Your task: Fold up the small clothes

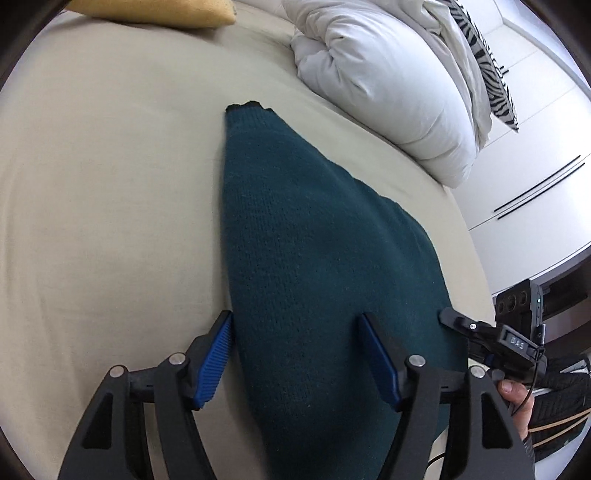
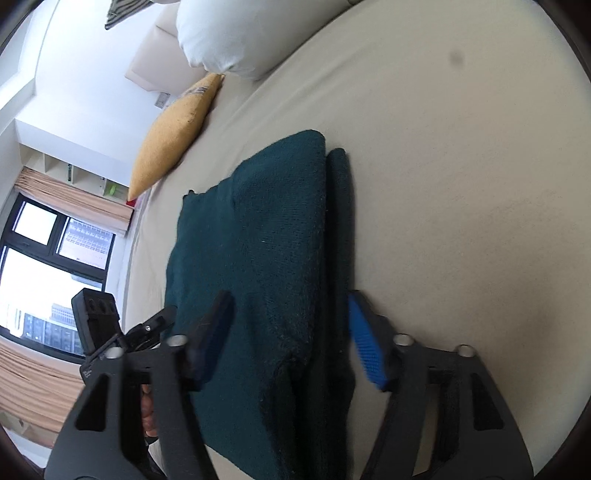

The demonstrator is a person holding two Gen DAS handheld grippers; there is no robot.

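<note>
On the bed, left view: sweater [image 1: 317, 266] lies flat on the sheet [image 1: 110, 221], running forward from between the fingers of the left tongs [image 1: 297, 354].
Left tongs: apart, straddling the near hem, gripping nothing; likely poised to take the edge for a fold.
Beyond the tips: duvet [image 1: 388, 85] ahead right, cushion [image 1: 155, 13] far ahead left.
Right of the left tongs: right tongs [image 1: 454, 321], at the sweater's other edge.

Right view: sweater [image 2: 258, 258] already doubled, one layer over another, a folded strip along its right side.
Right tongs [image 2: 291, 339]: apart, spanning the near folded edge, clamped on nothing.
Ahead left: cushion [image 2: 170, 136], window [image 2: 51, 258].
</note>
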